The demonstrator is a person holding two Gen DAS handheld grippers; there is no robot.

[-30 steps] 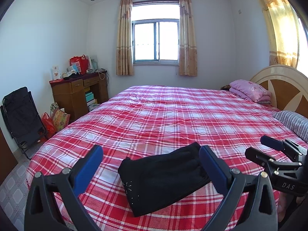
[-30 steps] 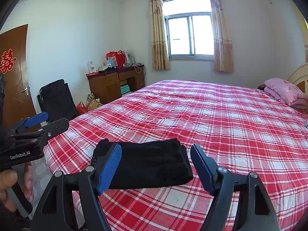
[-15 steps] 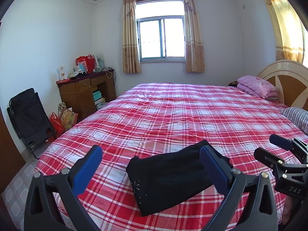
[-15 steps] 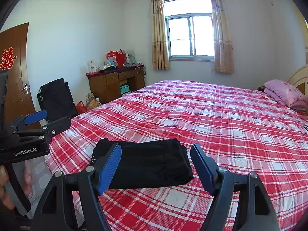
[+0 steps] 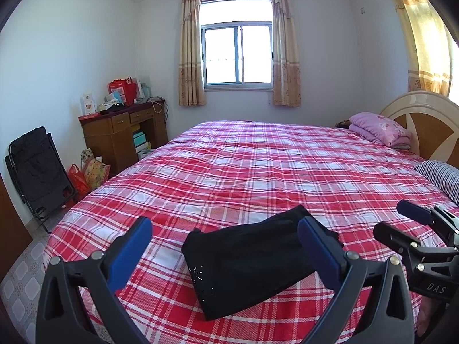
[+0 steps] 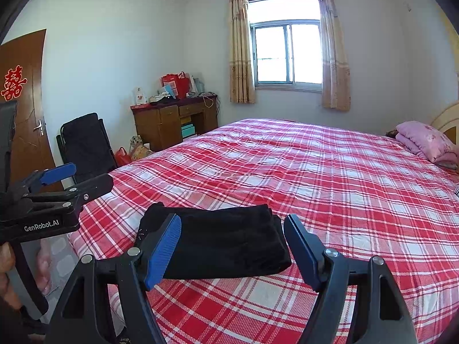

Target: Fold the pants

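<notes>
The folded pants [image 5: 252,261] are seen low and central on the bed [image 5: 258,172], long axis left-right, between the left tongs [image 5: 226,246] and right tongs [image 6: 232,246], both held apart and empty.

Left gripper [image 5: 225,250] and right gripper [image 6: 232,246] both hover, jaws wide apart.

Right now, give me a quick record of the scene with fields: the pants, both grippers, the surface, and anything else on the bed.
pants: black pants, folded into a compact bundle, lying flat near the foot end of the bed
left gripper: left gripper open, empty, above the bed, pants showing between its fingers
right gripper: right gripper open, empty, also pointed at the pants
surface: bed with red plaid cover
also on bed: folded pink blanket by the headboard; striped pillow
task state: pants look already folded
</notes>
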